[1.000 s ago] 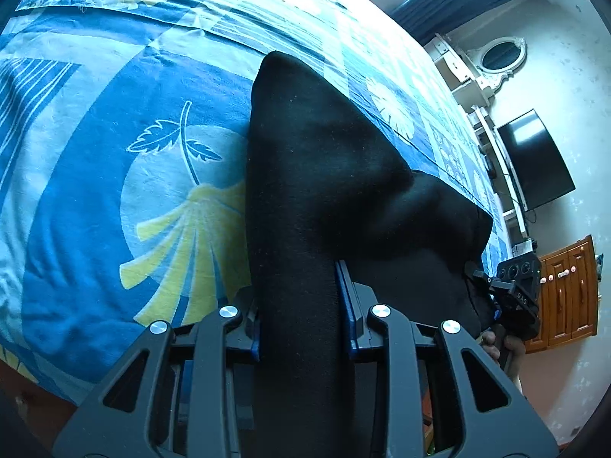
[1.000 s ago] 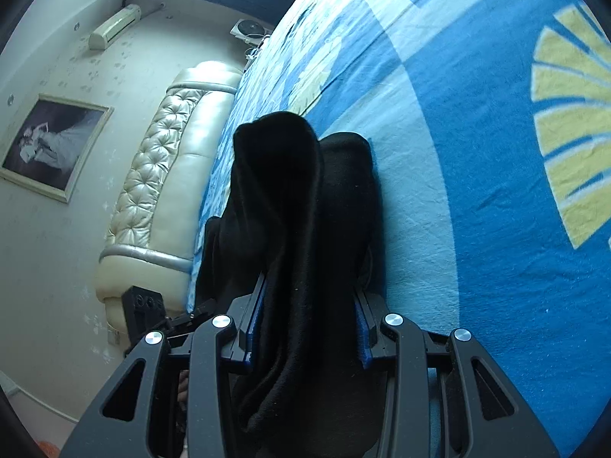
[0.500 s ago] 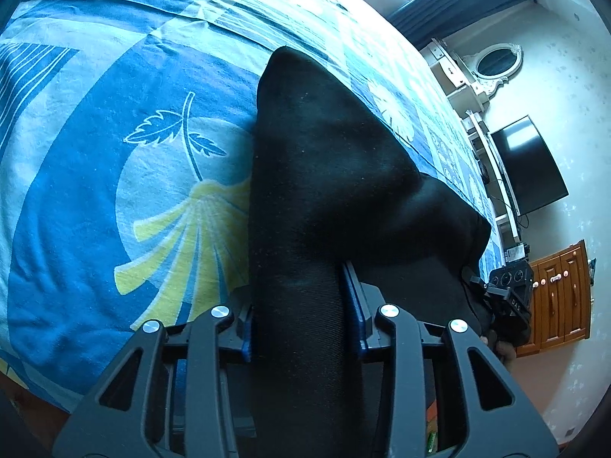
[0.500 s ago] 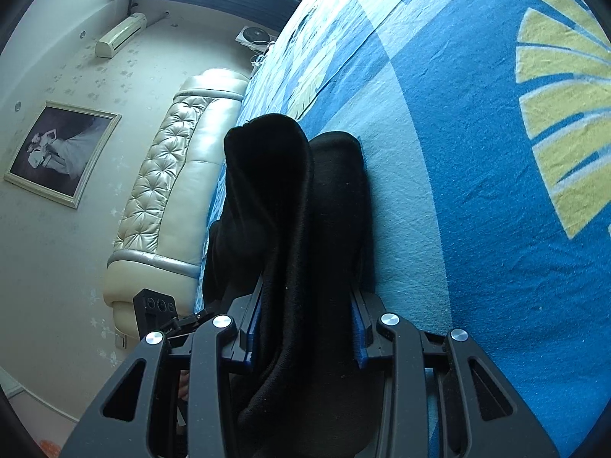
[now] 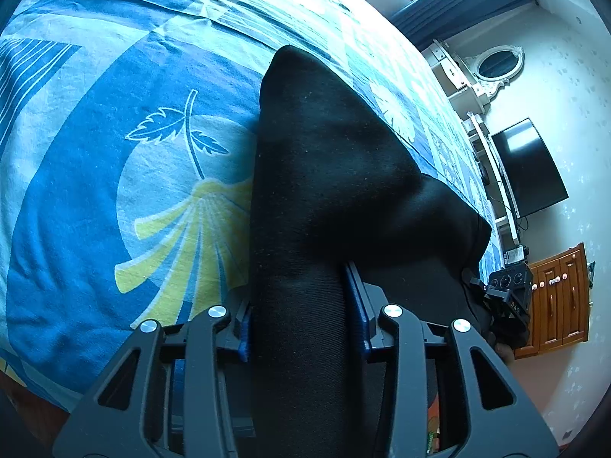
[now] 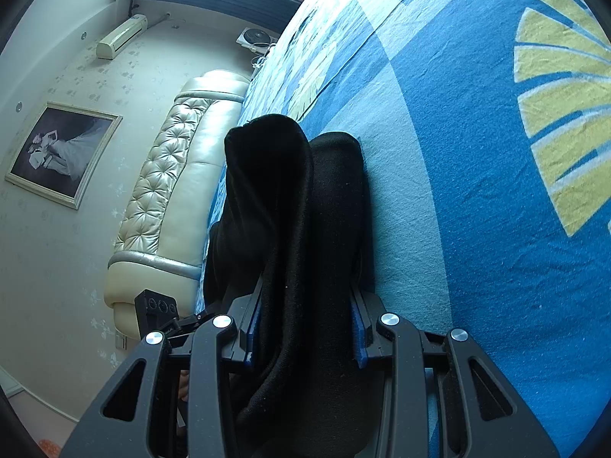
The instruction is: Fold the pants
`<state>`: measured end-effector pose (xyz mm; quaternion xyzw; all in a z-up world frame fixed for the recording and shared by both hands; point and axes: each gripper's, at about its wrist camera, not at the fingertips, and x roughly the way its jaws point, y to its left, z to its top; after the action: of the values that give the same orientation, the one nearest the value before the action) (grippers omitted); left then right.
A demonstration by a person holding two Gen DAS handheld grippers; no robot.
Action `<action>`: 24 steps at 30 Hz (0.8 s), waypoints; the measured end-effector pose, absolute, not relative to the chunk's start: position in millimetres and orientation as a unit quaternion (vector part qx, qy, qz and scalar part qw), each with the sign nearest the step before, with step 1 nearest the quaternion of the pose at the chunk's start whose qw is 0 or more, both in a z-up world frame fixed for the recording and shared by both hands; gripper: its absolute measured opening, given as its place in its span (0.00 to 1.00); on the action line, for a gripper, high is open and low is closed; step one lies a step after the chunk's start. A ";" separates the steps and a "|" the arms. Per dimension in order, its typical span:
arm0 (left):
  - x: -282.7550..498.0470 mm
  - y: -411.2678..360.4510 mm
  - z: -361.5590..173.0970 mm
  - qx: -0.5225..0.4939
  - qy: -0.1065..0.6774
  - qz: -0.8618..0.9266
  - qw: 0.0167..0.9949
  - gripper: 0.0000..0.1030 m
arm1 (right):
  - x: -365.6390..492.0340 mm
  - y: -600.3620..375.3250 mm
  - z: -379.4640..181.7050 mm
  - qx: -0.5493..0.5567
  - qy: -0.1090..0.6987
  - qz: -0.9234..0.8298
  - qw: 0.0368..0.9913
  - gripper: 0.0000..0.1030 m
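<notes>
Black pants (image 5: 324,160) lie bunched on a blue patterned bedspread (image 5: 95,191). My left gripper (image 5: 301,305) is shut on one end of the pants; the cloth fills the gap between its blue pads and hides the fingertips. My right gripper (image 6: 305,305) is shut on the other end of the pants (image 6: 298,198), which hang in two thick folds between its fingers. The right gripper also shows at the right edge of the left wrist view (image 5: 508,297), and the left gripper at the lower left of the right wrist view (image 6: 160,313).
The bedspread (image 6: 496,191) stretches far on both sides. A cream tufted headboard (image 6: 172,191) is at the bed's end. A black TV (image 5: 527,168), white dresser with mirror (image 5: 488,72) and wooden cabinet (image 5: 553,297) stand along the wall.
Both grippers have moved a little further over the bed with the pants held between them. Both remain shut on the cloth.
</notes>
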<state>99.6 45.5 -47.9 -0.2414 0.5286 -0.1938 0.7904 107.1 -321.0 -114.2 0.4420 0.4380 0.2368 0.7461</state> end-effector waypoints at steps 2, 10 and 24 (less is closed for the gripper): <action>99.9 45.4 -48.2 -0.243 0.529 -0.194 0.790 0.41 | 107.2 -321.0 -114.2 0.442 0.438 0.237 0.746 0.35; 99.5 53.1 -47.2 -0.255 0.518 -0.207 0.790 0.66 | 106.0 -323.7 -109.7 0.456 0.428 0.248 0.739 0.45; 137.1 78.0 -45.2 -0.281 0.503 -0.218 0.788 0.86 | 152.5 -354.8 -86.2 0.440 0.434 0.220 0.754 0.73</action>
<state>137.1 78.0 -45.2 -0.2810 0.5031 -0.2176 0.7878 152.5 -354.8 -86.2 0.4401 0.4345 0.2203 0.7543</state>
